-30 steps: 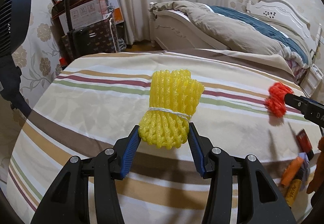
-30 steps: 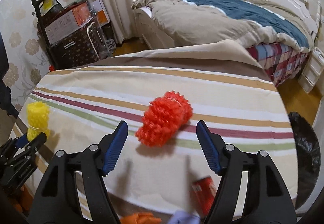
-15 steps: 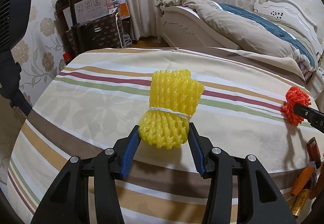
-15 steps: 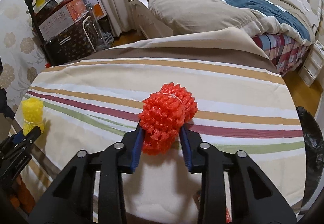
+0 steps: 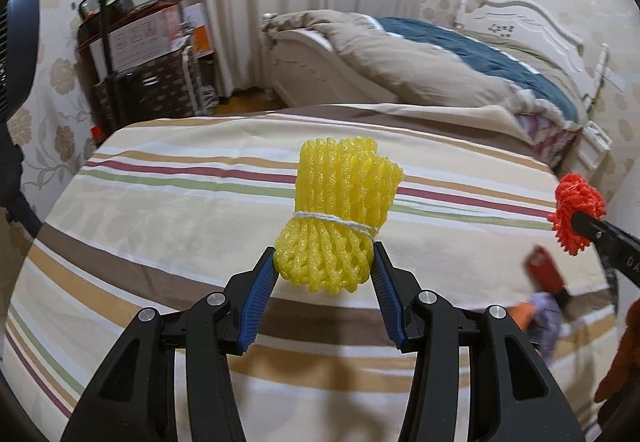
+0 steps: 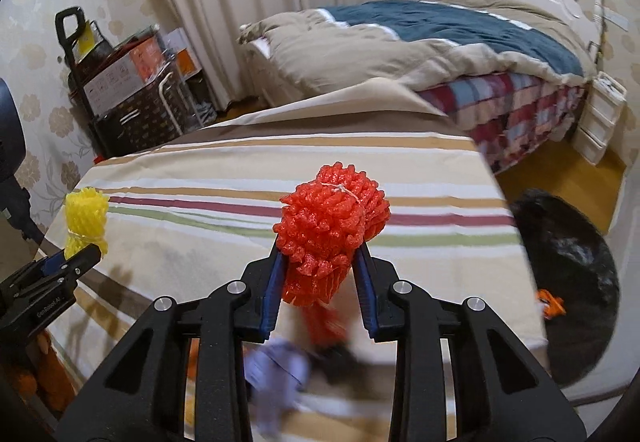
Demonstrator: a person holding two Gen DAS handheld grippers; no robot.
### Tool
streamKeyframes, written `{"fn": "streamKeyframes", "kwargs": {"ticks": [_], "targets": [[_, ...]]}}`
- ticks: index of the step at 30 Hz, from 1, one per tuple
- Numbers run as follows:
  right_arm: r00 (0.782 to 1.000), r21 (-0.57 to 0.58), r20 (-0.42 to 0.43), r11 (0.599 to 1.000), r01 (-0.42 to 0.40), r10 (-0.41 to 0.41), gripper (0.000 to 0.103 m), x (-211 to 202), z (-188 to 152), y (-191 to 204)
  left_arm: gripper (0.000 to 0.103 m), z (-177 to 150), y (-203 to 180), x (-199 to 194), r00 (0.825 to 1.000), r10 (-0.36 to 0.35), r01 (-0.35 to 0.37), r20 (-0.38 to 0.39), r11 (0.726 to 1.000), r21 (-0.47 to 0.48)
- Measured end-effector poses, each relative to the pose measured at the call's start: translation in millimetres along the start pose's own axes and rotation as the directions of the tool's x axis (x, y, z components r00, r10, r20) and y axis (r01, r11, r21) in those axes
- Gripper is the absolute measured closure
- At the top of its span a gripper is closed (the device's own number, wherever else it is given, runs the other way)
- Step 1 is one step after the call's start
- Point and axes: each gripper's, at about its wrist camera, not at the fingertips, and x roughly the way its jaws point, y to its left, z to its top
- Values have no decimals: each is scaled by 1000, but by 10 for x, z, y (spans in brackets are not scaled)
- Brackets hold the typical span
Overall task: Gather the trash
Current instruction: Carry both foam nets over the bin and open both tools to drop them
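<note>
My left gripper (image 5: 325, 266) is shut on a yellow foam net bundle (image 5: 340, 210) tied with white string, held above the striped tablecloth (image 5: 160, 202). It also shows at the left of the right wrist view (image 6: 85, 222). My right gripper (image 6: 320, 262) is shut on a red foam net bundle (image 6: 332, 226), lifted above the table; it shows at the right edge of the left wrist view (image 5: 576, 214). A black trash bag (image 6: 576, 274) sits on the floor to the right of the table.
More trash lies near the table's front edge: a red can (image 5: 544, 274), a purple wrapper (image 6: 276, 370) and orange pieces (image 5: 524, 316). A bed (image 6: 440, 42) stands behind the table, a cart with boxes (image 5: 136, 70) at the back left.
My right gripper closed on the red foam net and lifted it off the table, moving right toward the bag. My left gripper kept holding the yellow net and shifted slightly.
</note>
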Motion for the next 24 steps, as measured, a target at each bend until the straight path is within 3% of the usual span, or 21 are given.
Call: {"fn": "streamKeyframes", "kwargs": {"ticks": [10, 24], "targets": [[990, 83, 62, 989, 119, -124, 72, -537, -314, -771, 54, -110, -854, -218, 988, -155, 153, 9, 984, 93], [968, 206, 77, 954, 220, -240, 72, -760, -539, -1744, 54, -244, -2201, -168, 959, -283, 279, -24, 923, 264]]}}
